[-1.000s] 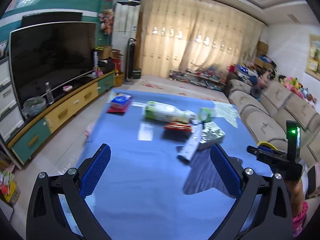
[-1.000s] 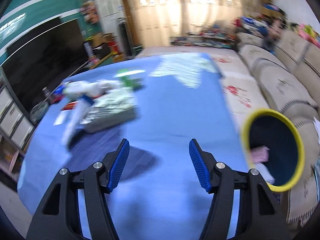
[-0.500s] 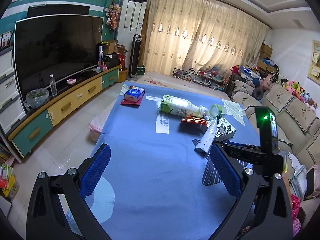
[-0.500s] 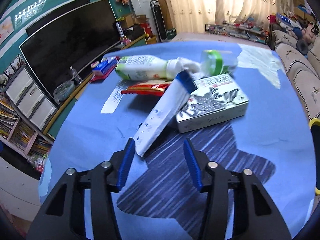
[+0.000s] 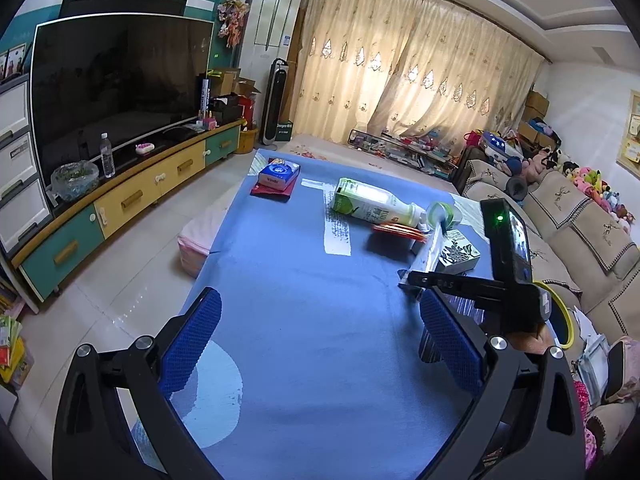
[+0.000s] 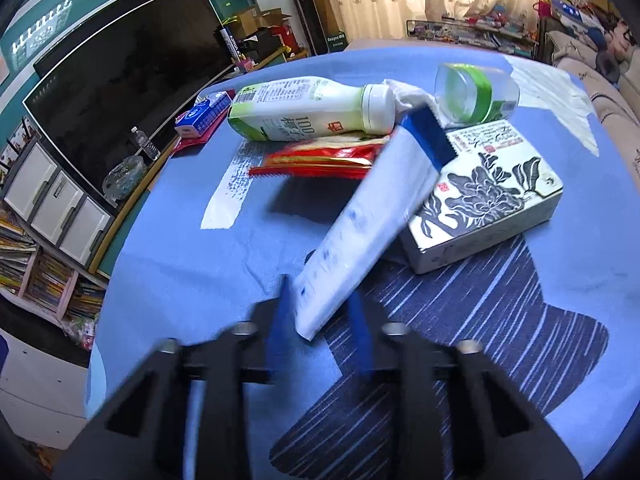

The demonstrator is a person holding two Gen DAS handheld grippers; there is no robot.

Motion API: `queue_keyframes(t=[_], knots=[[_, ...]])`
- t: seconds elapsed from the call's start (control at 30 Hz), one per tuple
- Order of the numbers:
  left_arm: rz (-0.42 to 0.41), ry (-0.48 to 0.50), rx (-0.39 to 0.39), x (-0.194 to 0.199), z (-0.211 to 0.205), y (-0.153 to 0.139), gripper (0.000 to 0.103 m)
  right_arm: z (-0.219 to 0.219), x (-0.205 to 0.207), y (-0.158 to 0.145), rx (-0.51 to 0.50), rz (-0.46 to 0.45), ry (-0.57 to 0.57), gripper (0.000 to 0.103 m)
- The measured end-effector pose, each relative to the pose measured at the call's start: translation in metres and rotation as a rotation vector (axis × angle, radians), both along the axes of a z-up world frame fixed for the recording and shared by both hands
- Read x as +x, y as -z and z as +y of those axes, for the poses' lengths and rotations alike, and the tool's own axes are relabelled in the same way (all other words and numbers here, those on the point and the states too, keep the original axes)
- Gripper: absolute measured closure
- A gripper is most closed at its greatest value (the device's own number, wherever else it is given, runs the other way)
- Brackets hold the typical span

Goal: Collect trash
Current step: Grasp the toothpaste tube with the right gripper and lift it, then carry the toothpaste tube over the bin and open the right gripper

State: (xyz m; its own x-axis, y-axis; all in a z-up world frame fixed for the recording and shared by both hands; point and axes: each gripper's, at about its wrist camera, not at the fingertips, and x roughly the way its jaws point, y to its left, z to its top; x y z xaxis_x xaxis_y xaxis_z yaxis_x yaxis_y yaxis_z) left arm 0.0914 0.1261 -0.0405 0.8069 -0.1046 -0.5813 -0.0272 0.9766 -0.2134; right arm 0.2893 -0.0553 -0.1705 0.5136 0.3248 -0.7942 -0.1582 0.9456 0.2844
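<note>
A pile of trash lies on the blue table [image 5: 288, 280]. It holds a white and blue tube [image 6: 368, 216], a white and green bottle [image 6: 308, 108], a red wrapper [image 6: 320, 158], a clear jar with a green band [image 6: 476, 92] and a black and white box [image 6: 488, 200]. My right gripper [image 6: 320, 312] has its fingers on both sides of the tube's near end, nearly closed and blurred. It also shows in the left wrist view [image 5: 412, 278]. My left gripper [image 5: 320, 344] is open and empty over the near table.
A yellow-rimmed bin [image 5: 560, 316] stands at the table's right edge by the sofa [image 5: 580, 224]. A blue tissue pack [image 5: 278, 172] lies on a red item at the far left. A TV cabinet [image 5: 120, 196] runs along the left wall.
My right gripper has moved forward to the tube and its fingers have narrowed around the tube's near end. My left gripper has stayed open and drifted slightly.
</note>
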Motion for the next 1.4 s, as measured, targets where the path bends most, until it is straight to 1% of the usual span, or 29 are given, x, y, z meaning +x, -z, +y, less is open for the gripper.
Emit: queue_keyframes(t=[0.03, 0.2, 0.33, 0.5, 0.63, 0.87, 1.0, 1.07, 1.2, 1.3, 1.33, 1.37, 1.4], knots=[[0.003, -0.001, -0.002, 0.001, 0.000, 0.001, 0.005, -0.001, -0.002, -0.001, 0.007, -0.002, -0.004, 0.094], [0.007, 0.009, -0.006, 0.002, -0.004, 0.003, 0.005, -0.010, -0.020, -0.017, 0.027, -0.046, -0.031, 0.094], [0.007, 0.029, 0.001, 0.005, -0.014, 0.002, 0.005, -0.028, -0.040, -0.030, 0.013, -0.086, -0.028, 0.094], [0.013, 0.057, 0.011, 0.009, -0.030, 0.002, 0.005, -0.078, -0.061, -0.040, -0.028, -0.134, 0.054, 0.094], [0.020, 0.084, 0.018, 0.016, -0.044, 0.004, 0.005, -0.133, -0.072, -0.042, -0.069, -0.154, 0.177, 0.094], [0.033, 0.133, 0.031, 0.029, -0.077, 0.007, 0.005, -0.261, -0.084, -0.026, -0.111, -0.125, 0.441, 0.094], [0.055, 0.171, 0.031, 0.043, -0.100, 0.013, 0.005, -0.319, -0.086, -0.012, -0.149, -0.085, 0.544, 0.093], [0.067, 0.193, 0.034, 0.049, -0.111, 0.015, 0.005, -0.342, -0.089, -0.003, -0.163, -0.067, 0.579, 0.092], [0.083, 0.239, 0.056, 0.062, -0.135, 0.018, 0.005, -0.374, -0.084, 0.012, -0.176, -0.029, 0.632, 0.092], [0.094, 0.268, 0.059, 0.072, -0.148, 0.019, 0.005, -0.388, -0.078, 0.024, -0.179, -0.002, 0.655, 0.091], [0.097, 0.276, 0.058, 0.075, -0.150, 0.019, 0.005, -0.392, -0.077, 0.027, -0.183, 0.004, 0.662, 0.089], [0.101, 0.285, 0.058, 0.080, -0.156, 0.020, 0.005, -0.397, -0.075, 0.030, -0.187, 0.010, 0.669, 0.083], [0.104, 0.291, 0.059, 0.083, -0.158, 0.021, 0.005, -0.398, -0.076, 0.032, -0.191, 0.012, 0.674, 0.079]])
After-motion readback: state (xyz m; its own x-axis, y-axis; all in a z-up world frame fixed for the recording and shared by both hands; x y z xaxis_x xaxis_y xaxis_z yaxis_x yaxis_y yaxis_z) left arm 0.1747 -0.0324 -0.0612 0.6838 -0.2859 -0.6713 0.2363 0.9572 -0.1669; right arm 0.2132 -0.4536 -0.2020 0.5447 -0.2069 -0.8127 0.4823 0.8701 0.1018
